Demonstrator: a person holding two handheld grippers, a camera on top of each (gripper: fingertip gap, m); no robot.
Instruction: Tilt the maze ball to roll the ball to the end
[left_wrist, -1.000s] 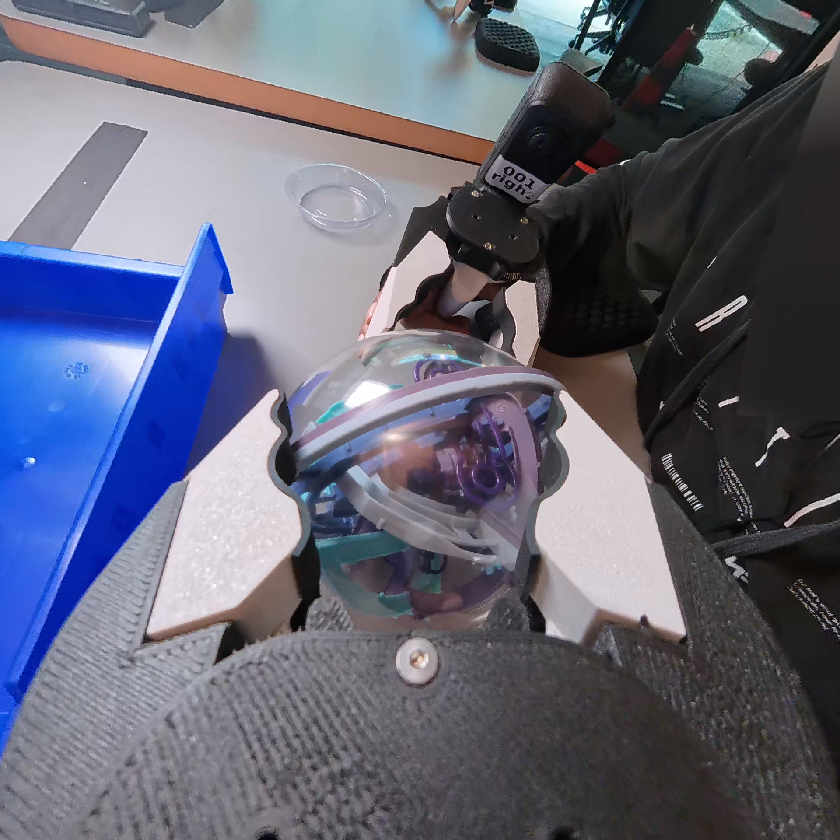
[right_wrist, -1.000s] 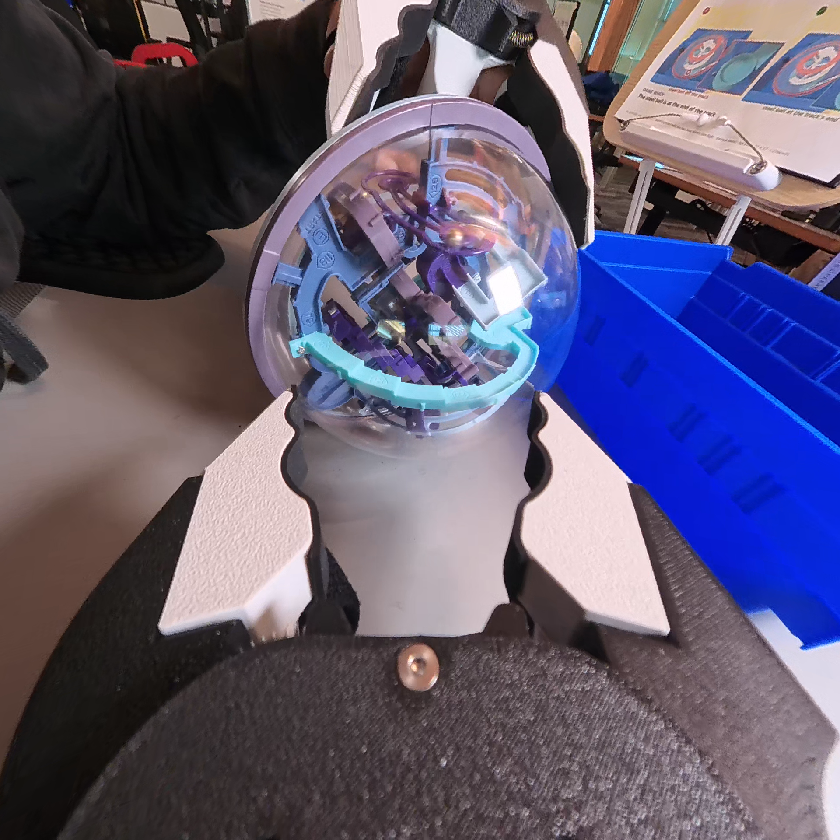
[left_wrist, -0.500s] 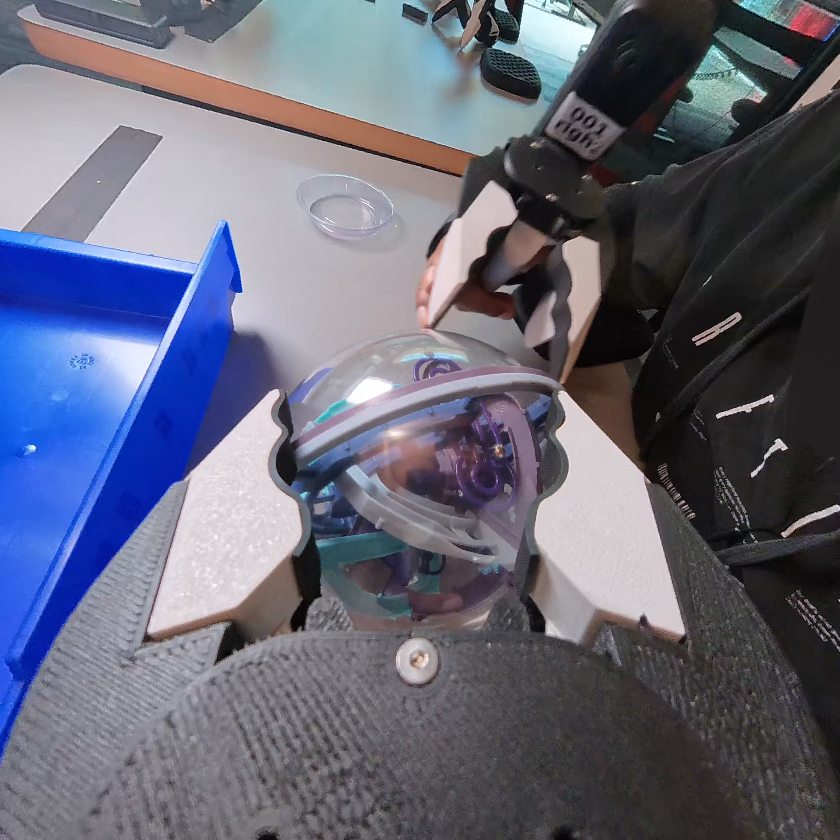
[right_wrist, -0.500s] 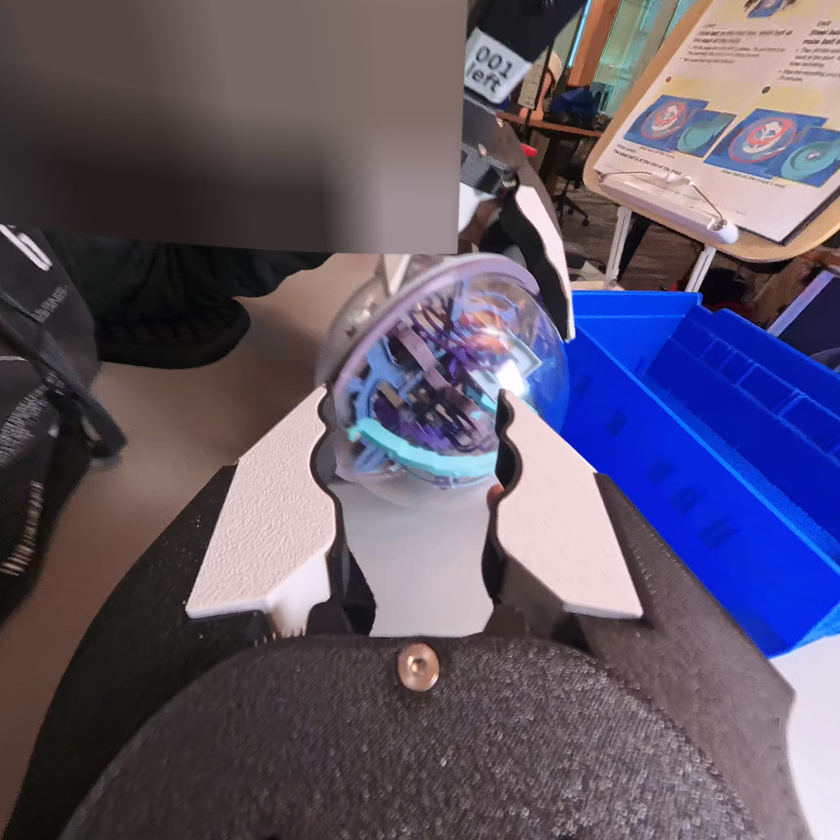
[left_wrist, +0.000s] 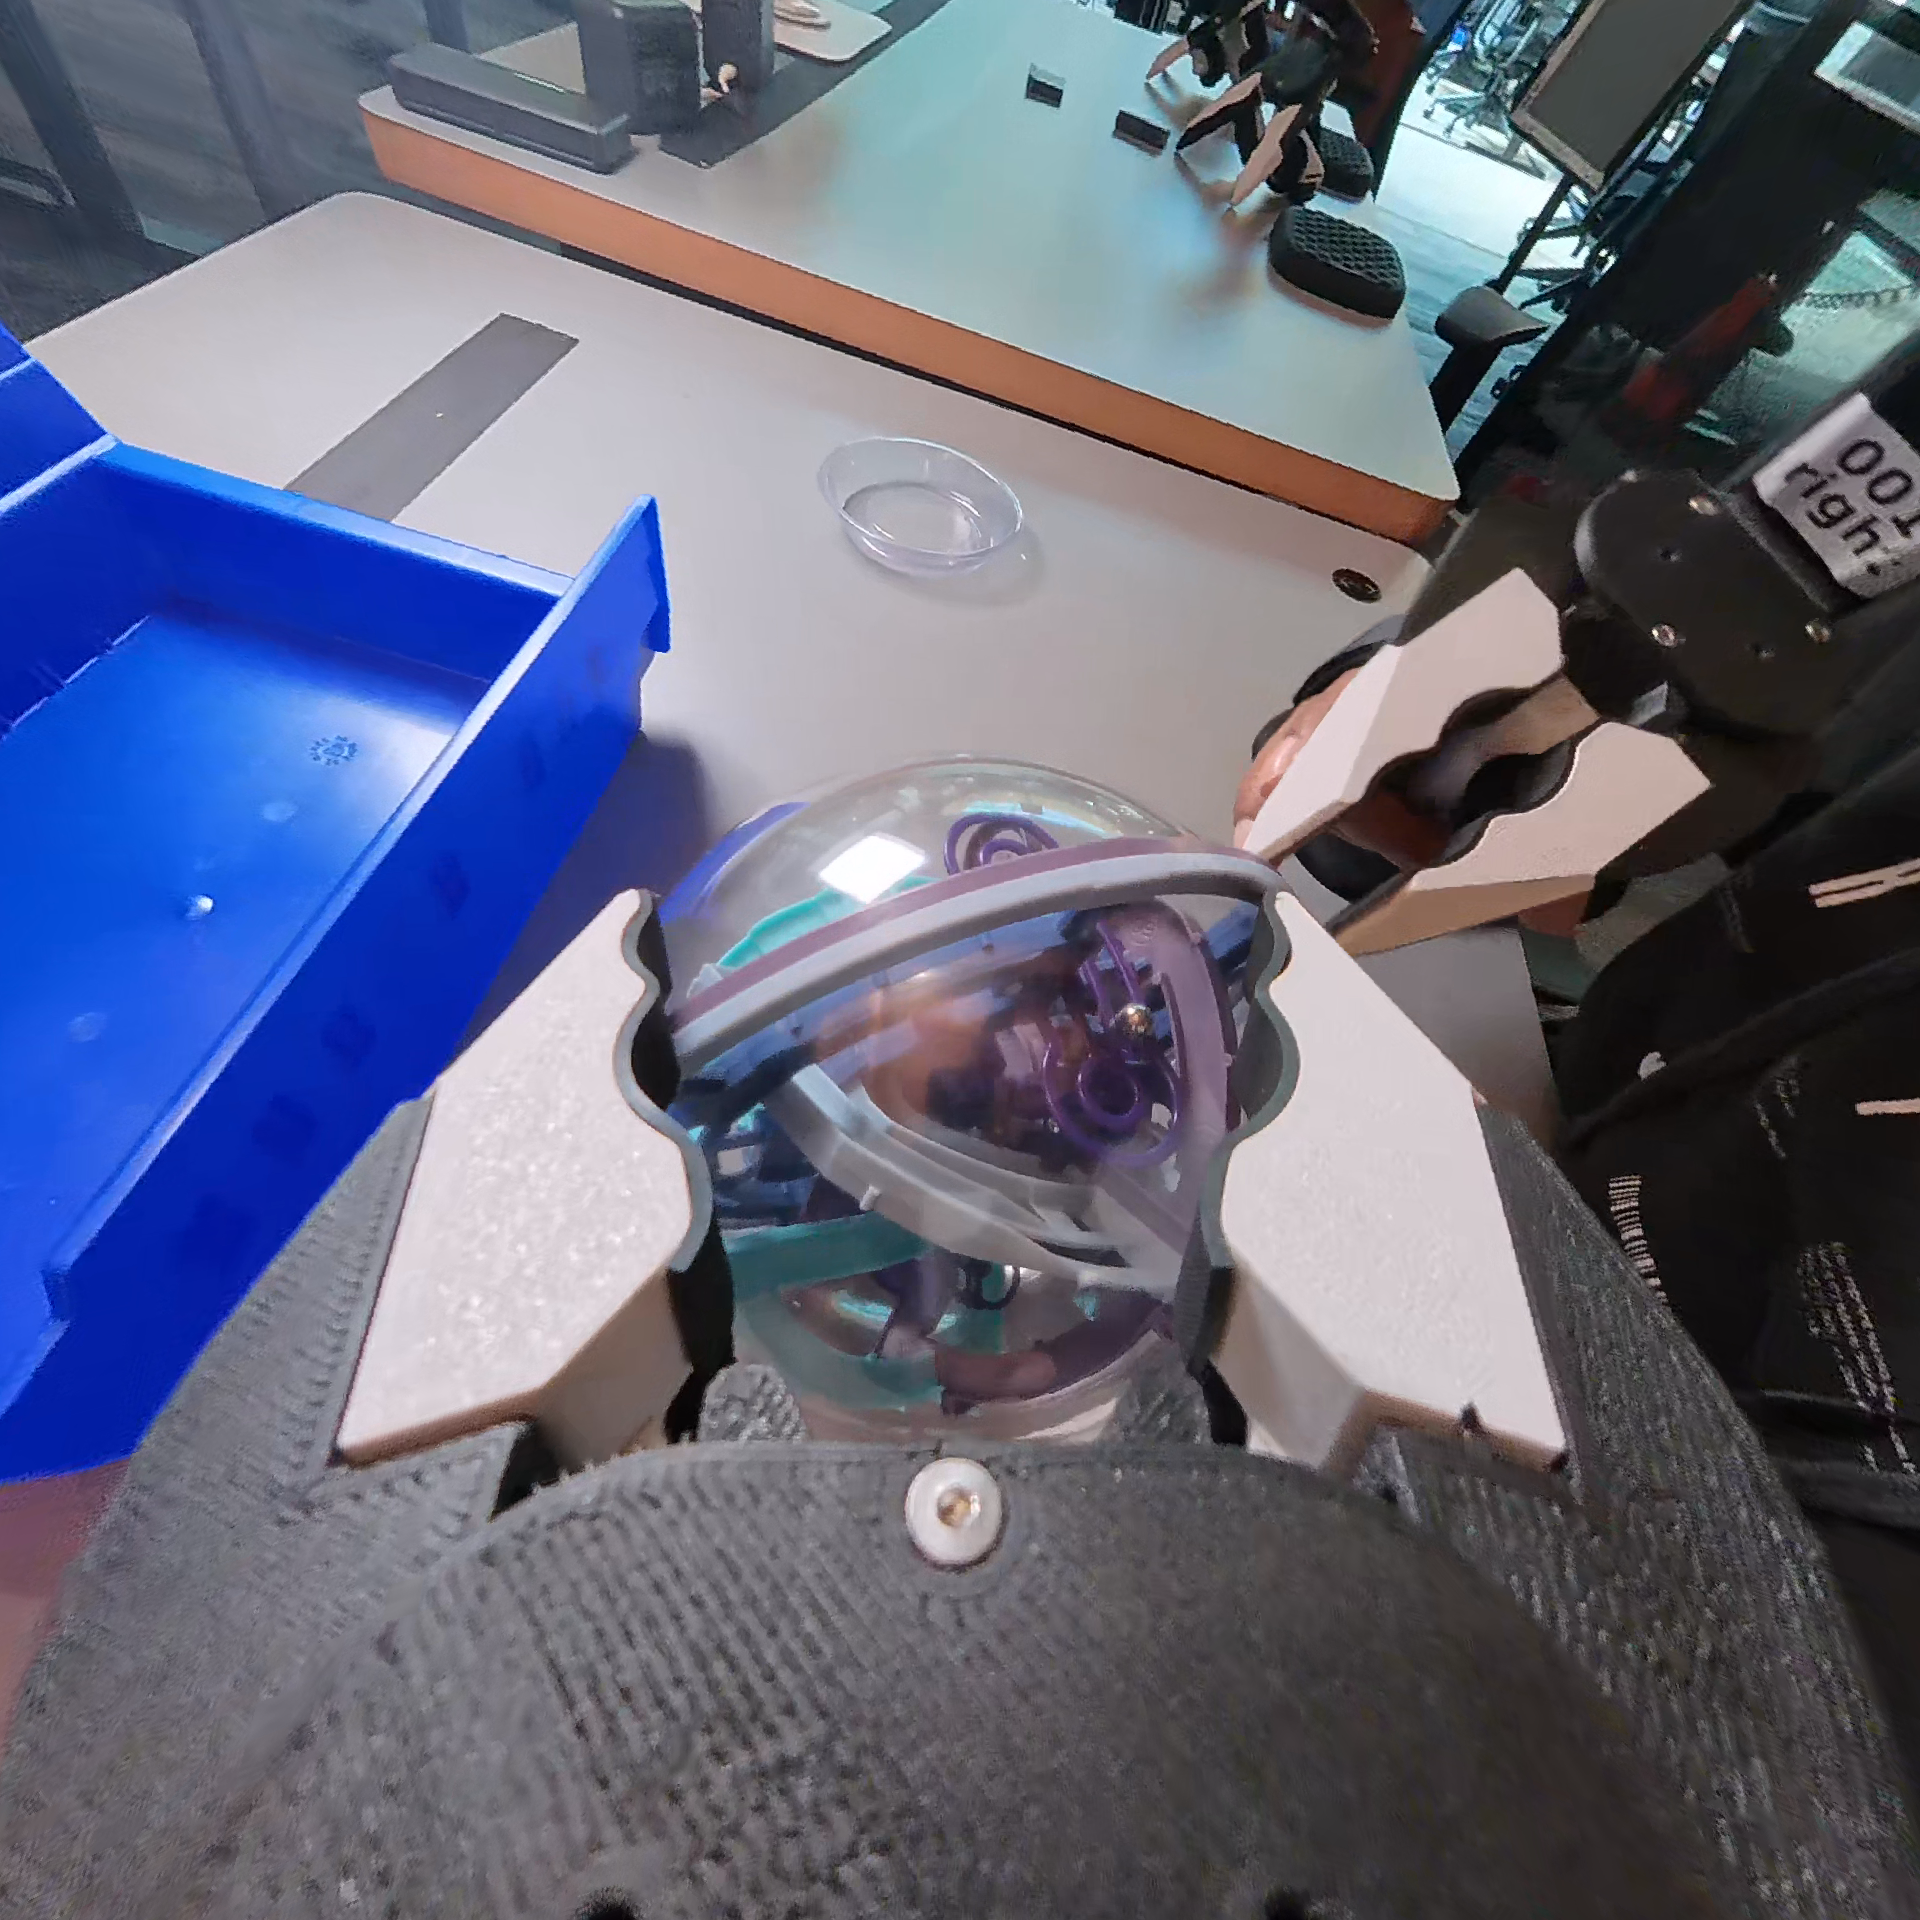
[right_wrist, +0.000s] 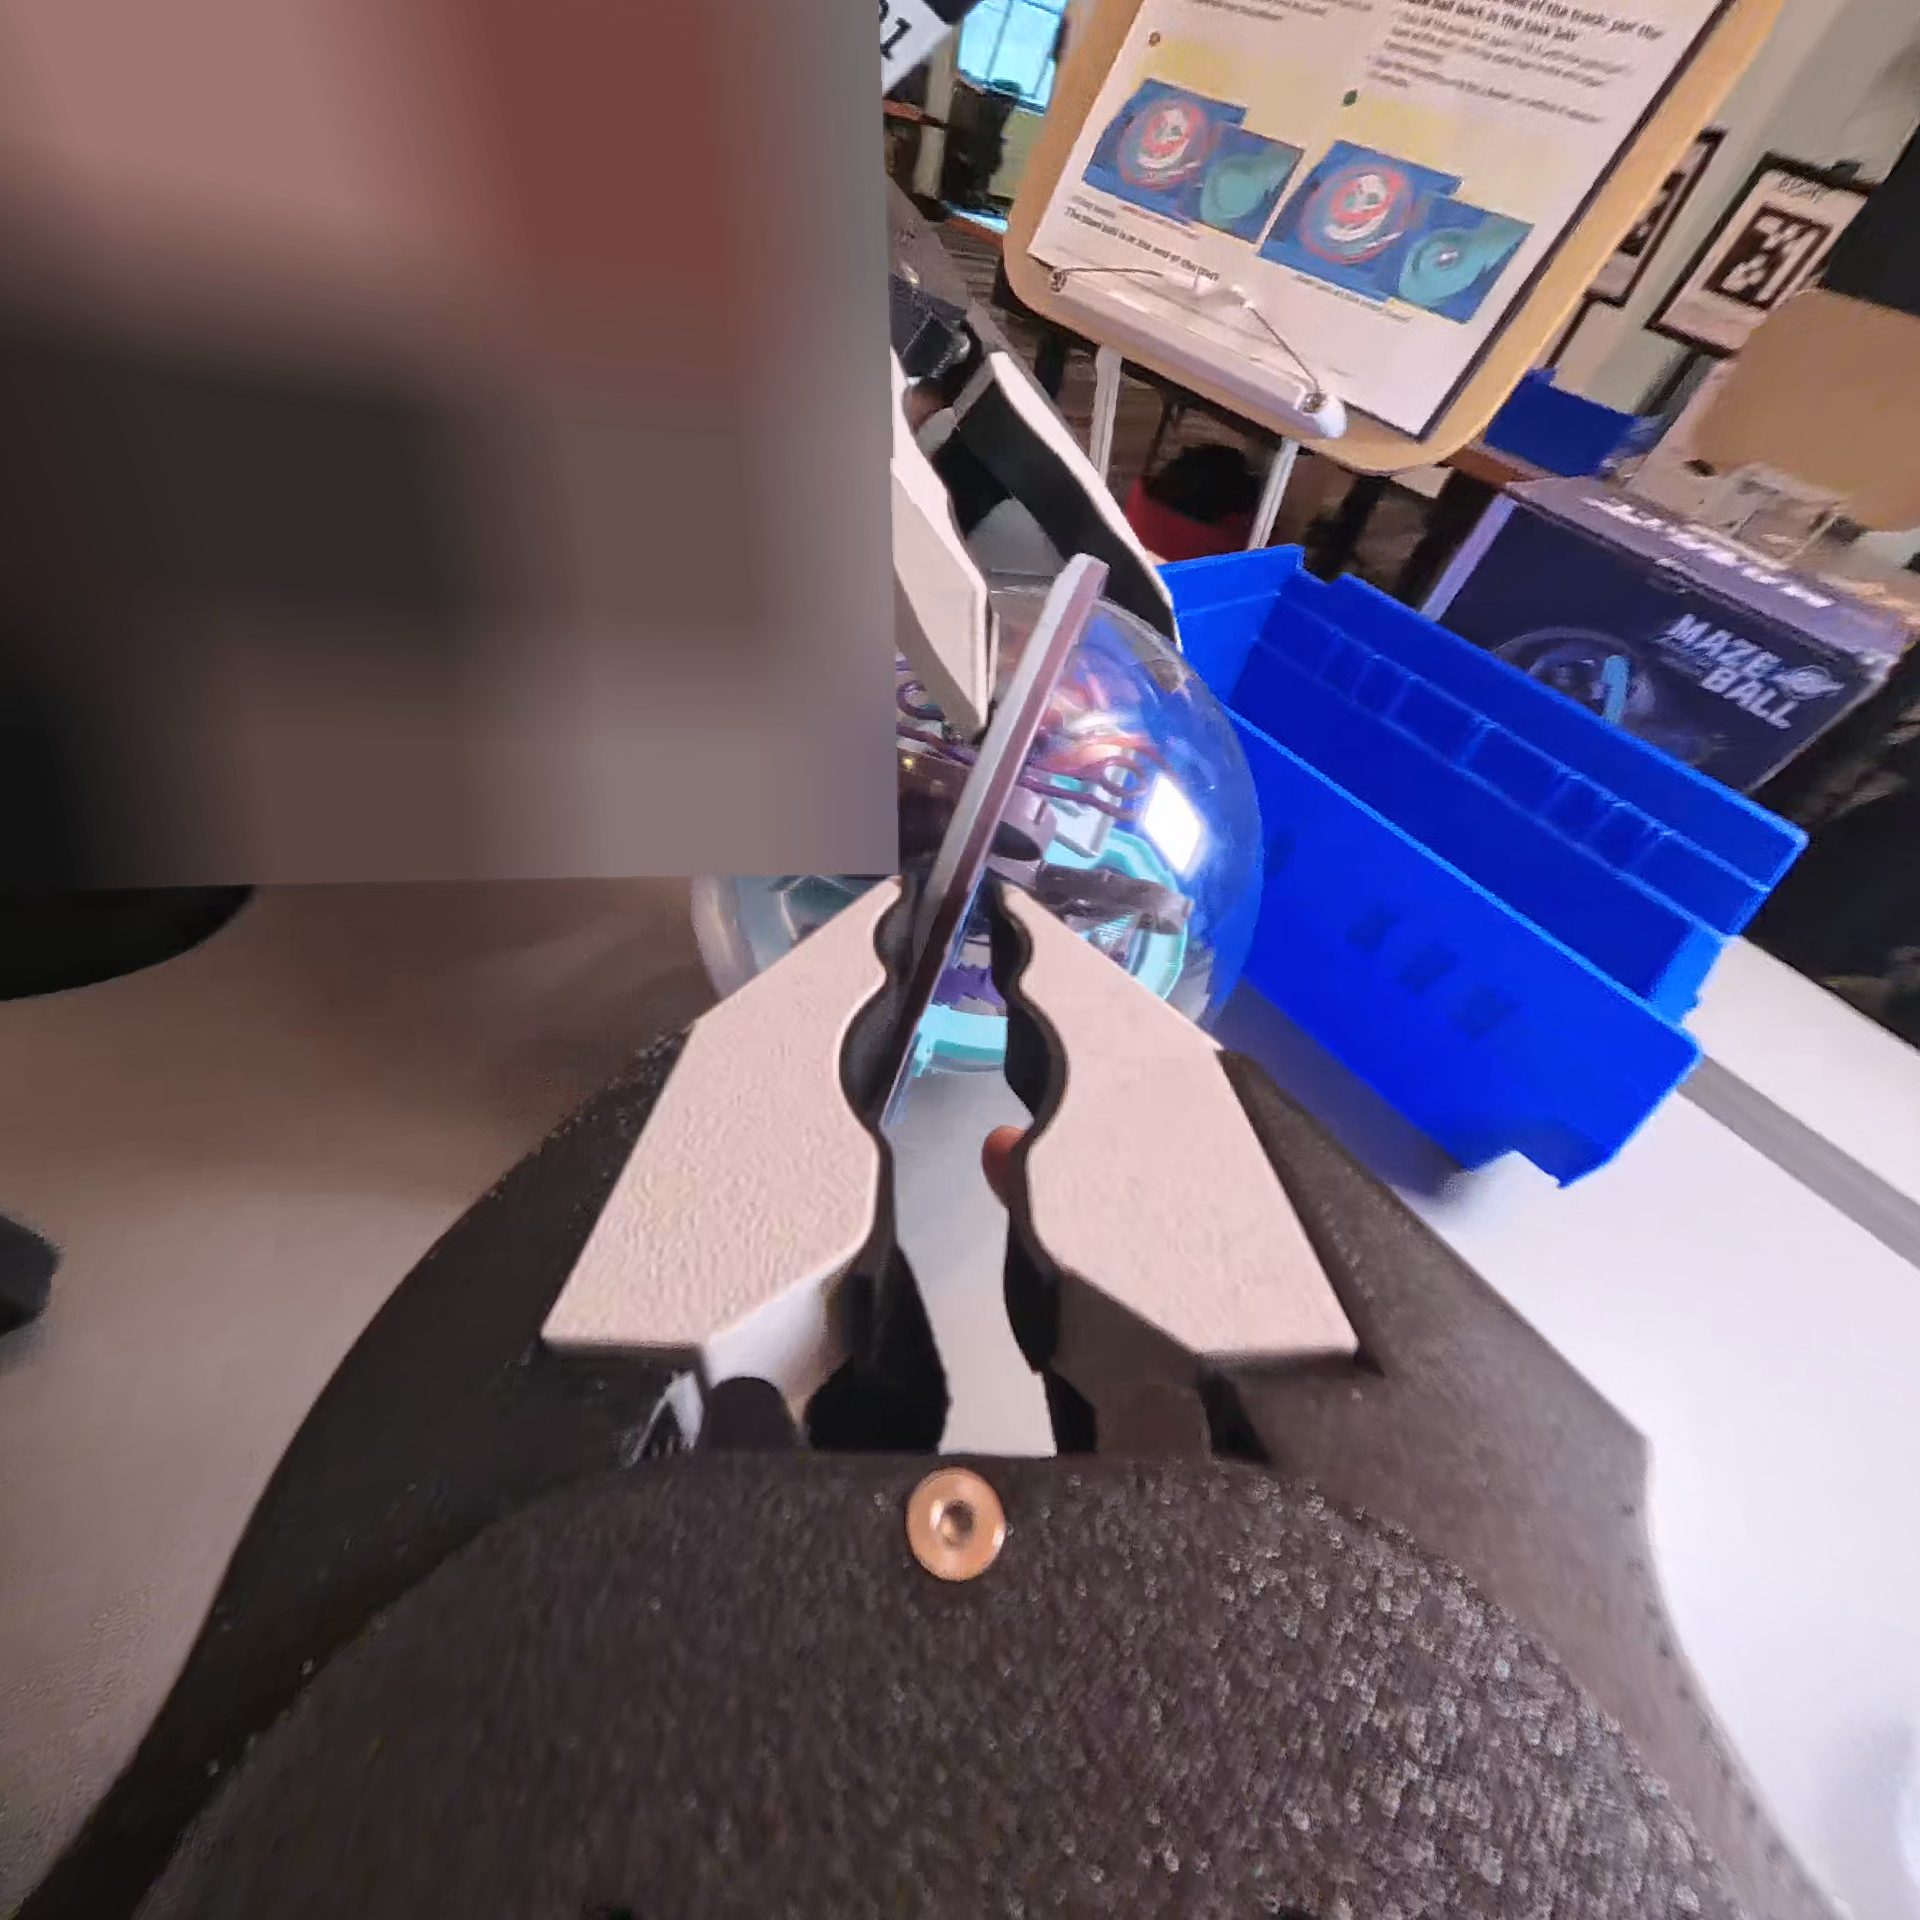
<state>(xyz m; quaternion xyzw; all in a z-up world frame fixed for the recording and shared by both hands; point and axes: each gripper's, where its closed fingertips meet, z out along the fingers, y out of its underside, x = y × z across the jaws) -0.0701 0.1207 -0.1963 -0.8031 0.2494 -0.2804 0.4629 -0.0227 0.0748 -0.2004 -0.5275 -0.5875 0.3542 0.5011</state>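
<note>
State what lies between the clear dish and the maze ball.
Nothing: only bare table separates clear dish from maze ball, per the left wrist view.

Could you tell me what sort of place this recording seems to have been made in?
Probably a robotics lab or shared workshop: spare grippers lie on a neighbouring desk, an instruction board stands on an easel, and a blue bin sits nearby.

On my left the blue bin walls off the table just beside the maze ball, filling my left gripper. My right gripper, nearly closed, crowds the ball's right. Ahead lies open tabletop, with only a clear dish well apart.
</note>
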